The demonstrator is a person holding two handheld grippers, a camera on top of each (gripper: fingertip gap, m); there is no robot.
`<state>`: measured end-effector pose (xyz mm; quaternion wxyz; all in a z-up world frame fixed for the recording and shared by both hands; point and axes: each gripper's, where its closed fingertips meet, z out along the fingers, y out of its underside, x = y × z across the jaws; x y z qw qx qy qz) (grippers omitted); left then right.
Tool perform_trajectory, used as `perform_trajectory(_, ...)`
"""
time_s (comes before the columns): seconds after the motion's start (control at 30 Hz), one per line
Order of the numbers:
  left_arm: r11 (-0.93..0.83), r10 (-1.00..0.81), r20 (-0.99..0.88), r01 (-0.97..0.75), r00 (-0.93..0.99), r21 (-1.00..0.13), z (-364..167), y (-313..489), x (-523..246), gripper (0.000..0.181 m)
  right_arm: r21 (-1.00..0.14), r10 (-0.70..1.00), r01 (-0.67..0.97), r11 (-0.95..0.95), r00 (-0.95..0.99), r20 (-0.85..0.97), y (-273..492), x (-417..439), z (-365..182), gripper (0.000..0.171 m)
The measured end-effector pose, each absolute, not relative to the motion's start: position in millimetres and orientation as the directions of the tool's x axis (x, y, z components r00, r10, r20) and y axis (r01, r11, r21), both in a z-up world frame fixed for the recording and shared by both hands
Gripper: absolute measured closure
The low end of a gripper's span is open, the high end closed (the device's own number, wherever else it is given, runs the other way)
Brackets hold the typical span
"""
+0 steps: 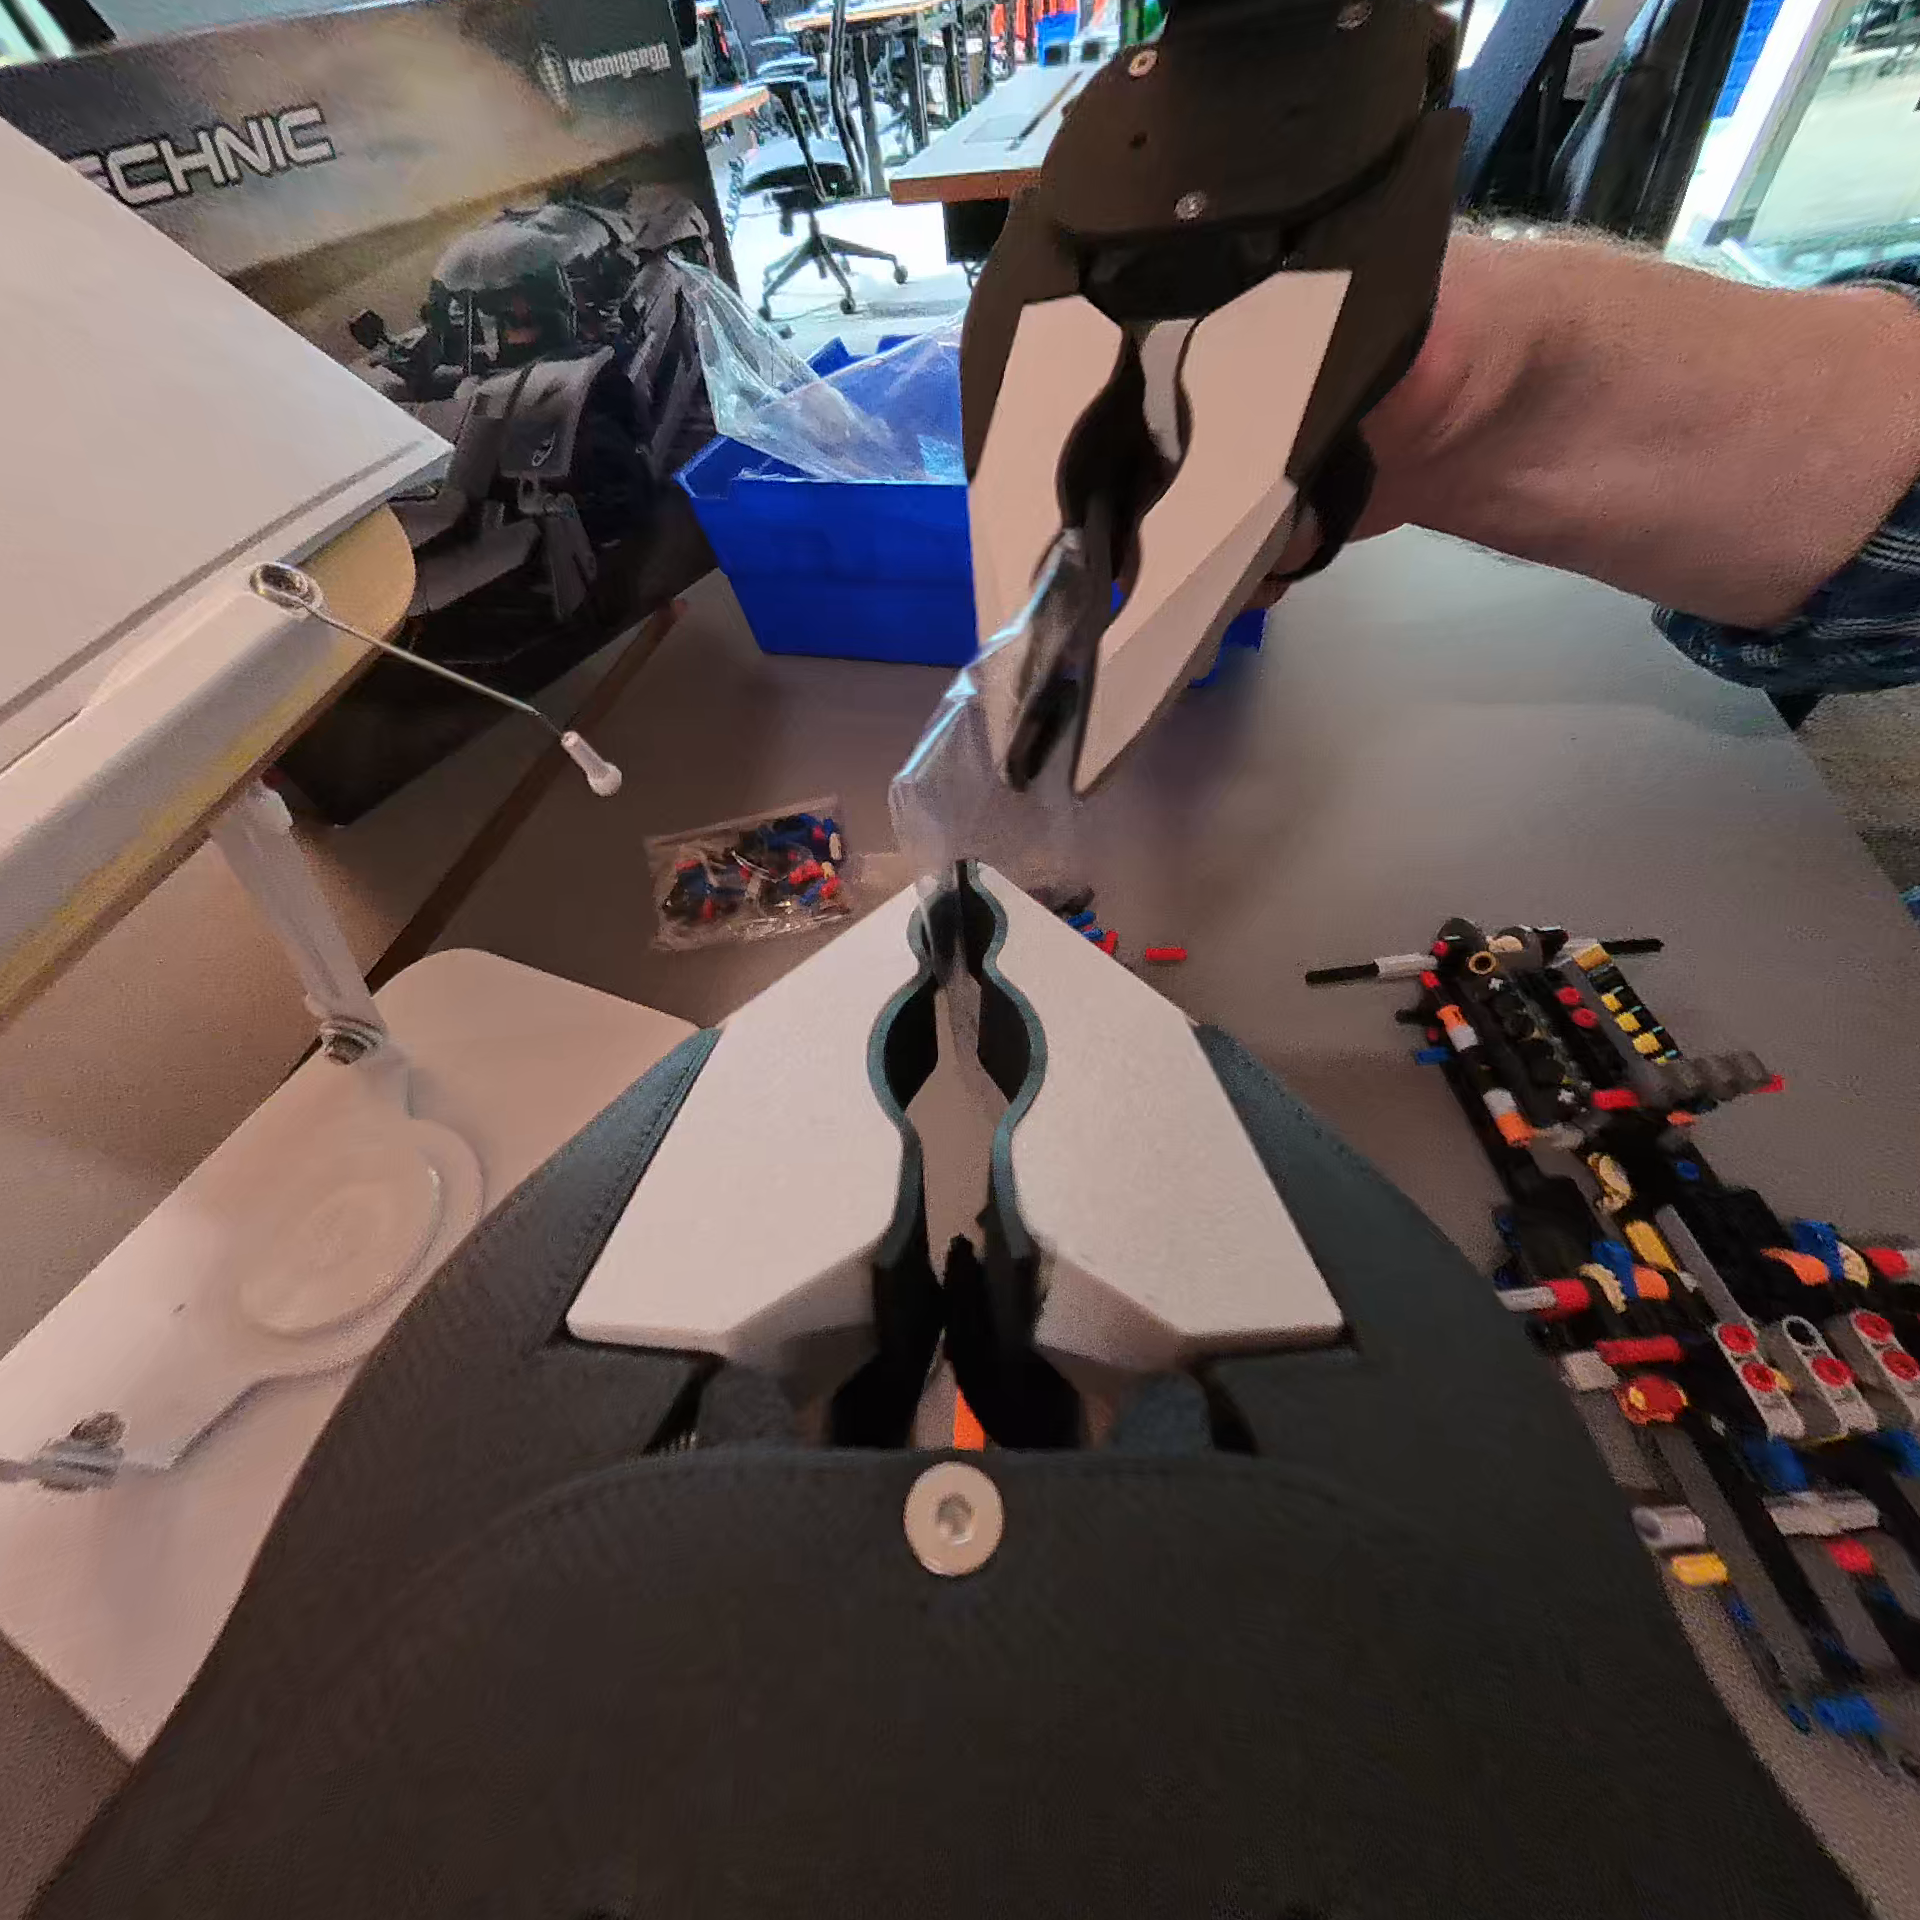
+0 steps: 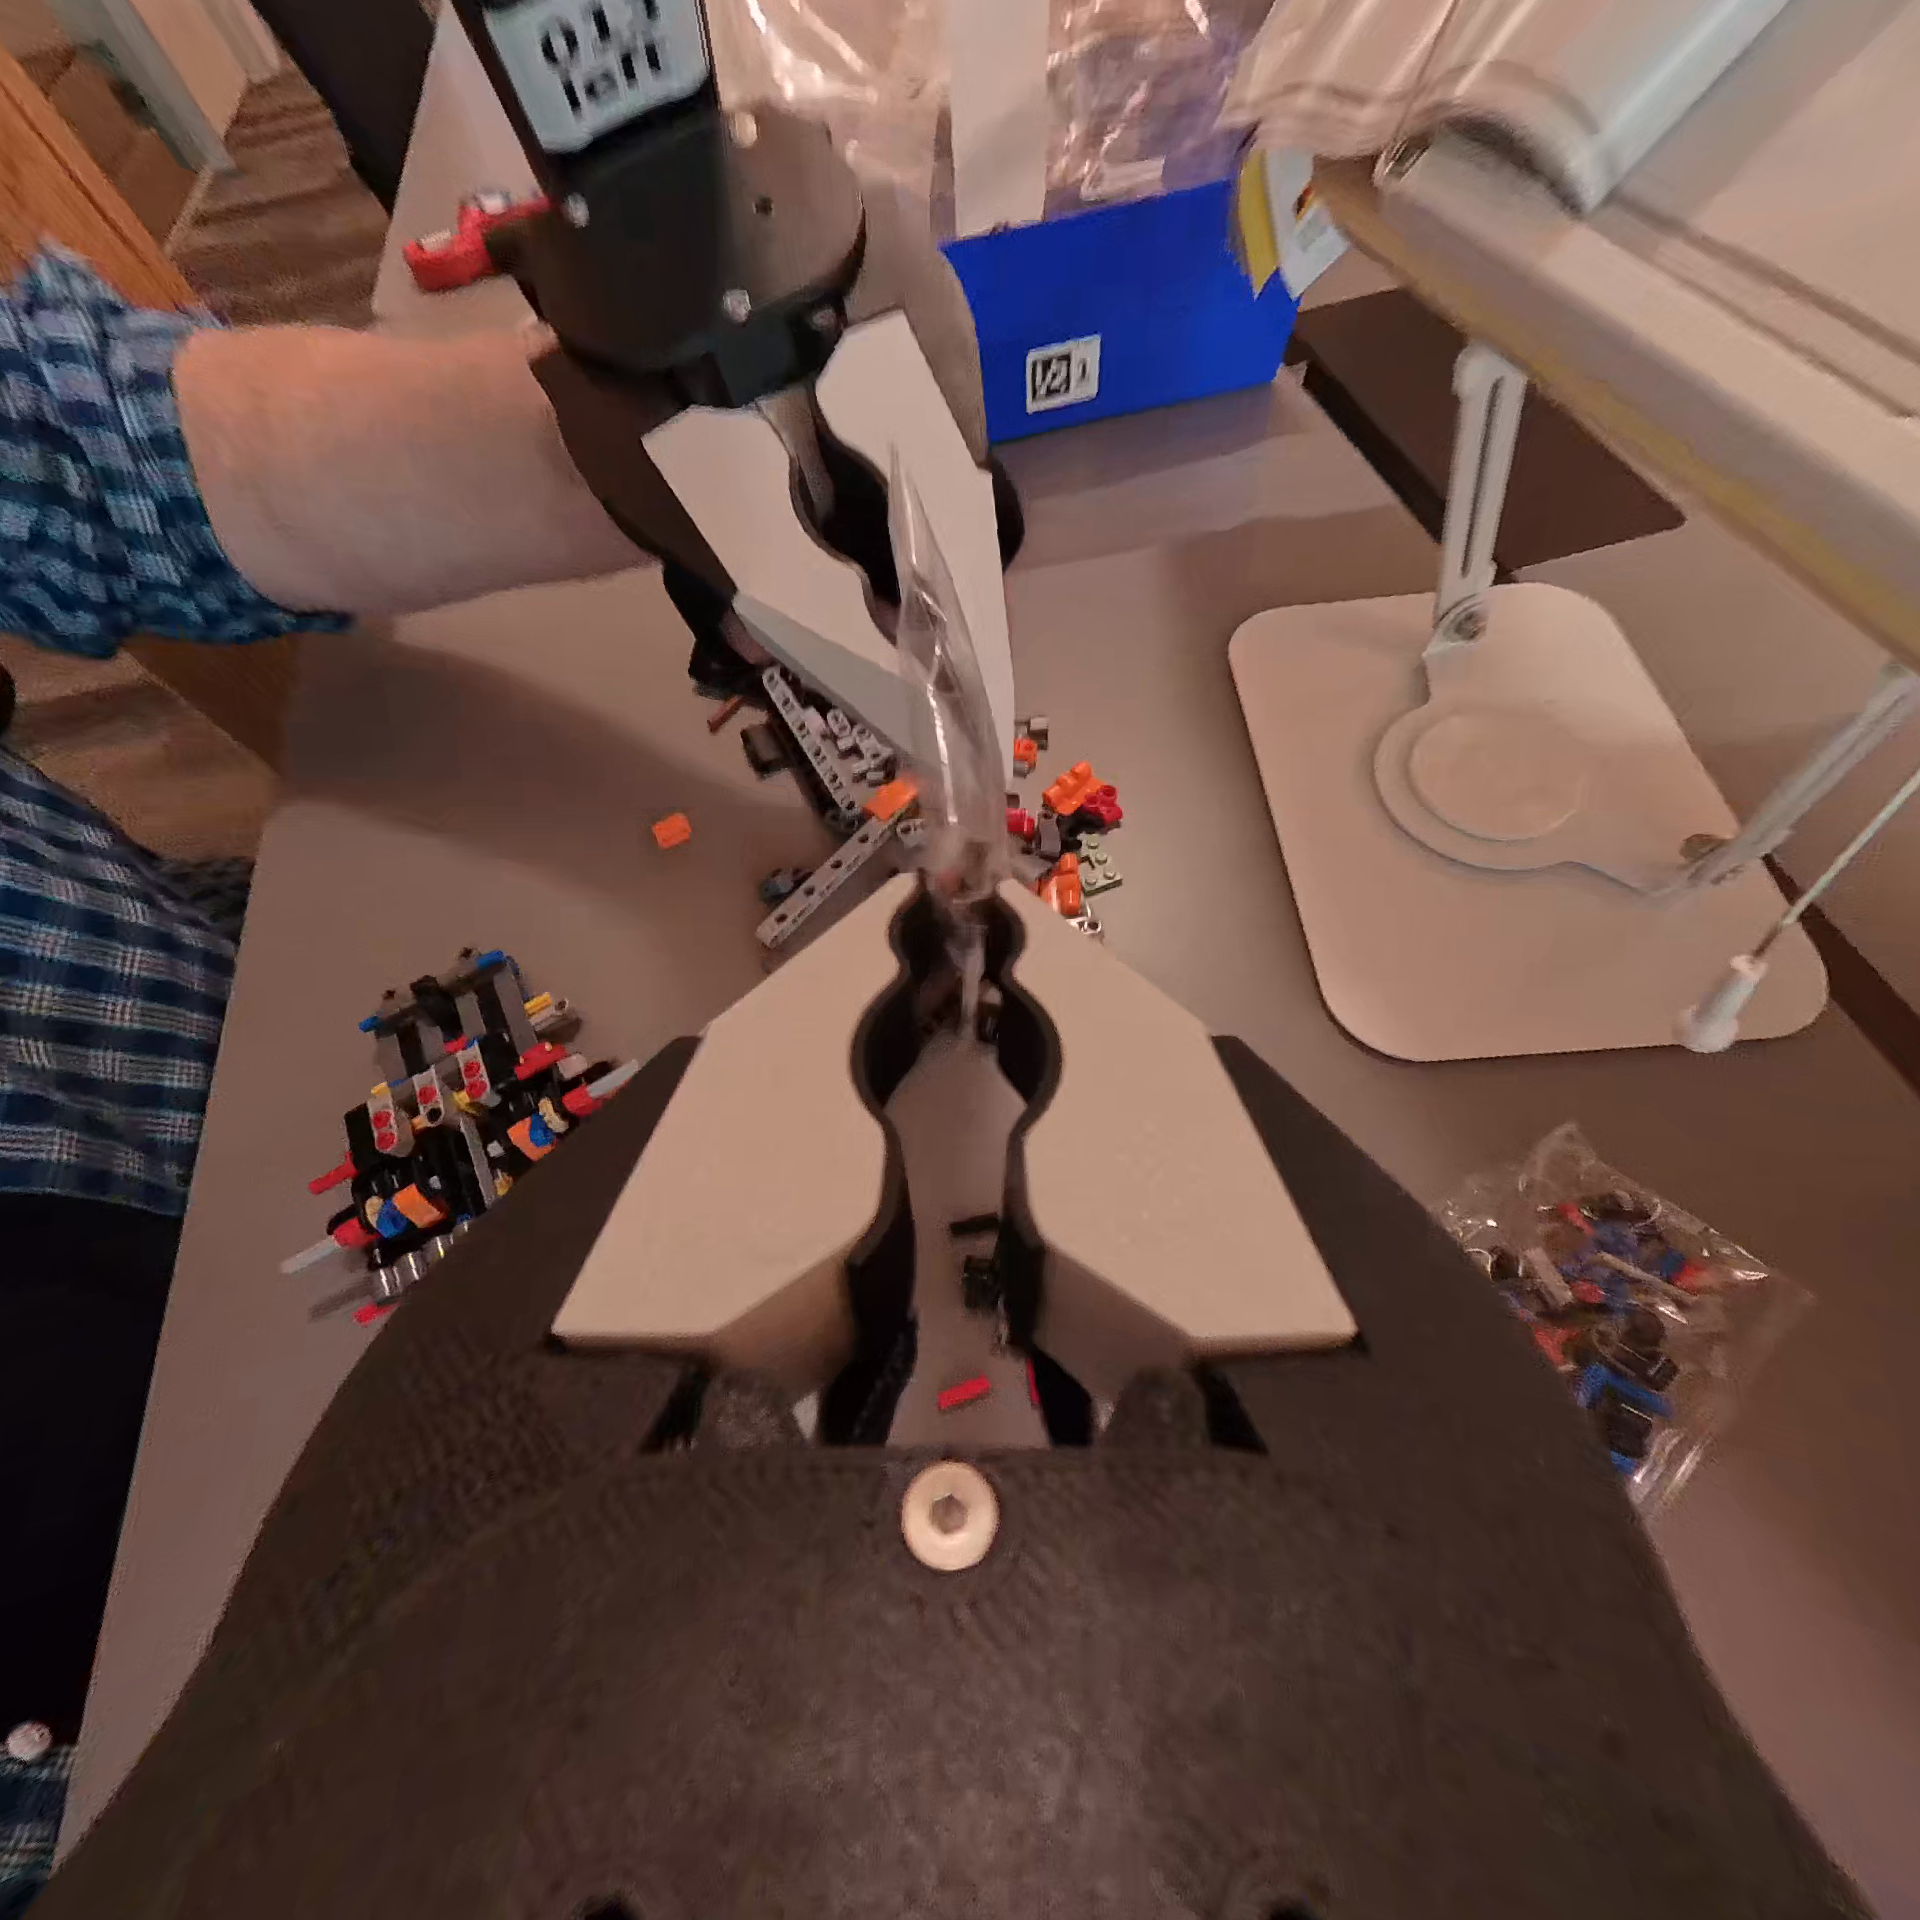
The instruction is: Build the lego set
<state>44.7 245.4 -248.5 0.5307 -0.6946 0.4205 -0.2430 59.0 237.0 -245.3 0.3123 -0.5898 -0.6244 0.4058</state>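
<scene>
A small clear plastic bag is stretched between my two grippers above the grey table. My left gripper is shut on the bag's lower edge. My right gripper comes down from above, and its fingers pinch the bag's other end. In the right wrist view the same bag runs from my right gripper up to the left gripper. The bag's film sits between the right fingertips. The partly built black model lies to the right on the table and also shows in the right wrist view.
A sealed bag of small parts lies on the table. Loose pins and a pile of loose grey and orange pieces lie under the grippers. A blue bin, the set's box and a white stand's base border the space. Both grippers' tips are close together, under 4 cm apart.
</scene>
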Motion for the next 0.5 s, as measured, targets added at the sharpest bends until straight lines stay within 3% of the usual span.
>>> perform_trajectory(0.03,-0.087,-0.850,-0.095,-0.314,0.519,-0.945,-248,246,48,0.181,-0.885,0.990,0.464,-0.043,-0.100,-0.100,239,60,-240,0.156)
perform_trajectory(0.1,-0.075,-0.848,-0.083,-0.273,0.524,-0.959,-242,250,51,0.181,-0.898,0.988,0.434,-0.073,-0.088,-0.123,242,63,-235,0.167)
perform_trajectory(0.23,-0.055,-0.855,-0.101,-0.283,0.508,-0.958,-244,251,57,0.181,-0.897,0.980,0.423,-0.129,-0.081,-0.179,246,68,-241,0.171)
perform_trajectory(0.4,-0.047,-0.845,-0.088,-0.238,0.528,-0.970,-238,258,57,0.181,-0.803,1.000,0.595,0.002,-0.021,-0.013,254,73,-271,0.164)
perform_trajectory(0.47,-0.046,-0.843,-0.085,-0.229,0.531,-0.972,-239,260,56,0.181,-0.821,1.000,0.570,-0.009,-0.014,-0.020,255,74,-259,0.168)
perform_trajectory(0.5,-0.058,-0.849,-0.056,-0.197,0.526,-0.979,-237,260,56,0.181,-0.852,0.999,0.524,-0.018,-0.016,-0.032,255,73,-247,0.162)
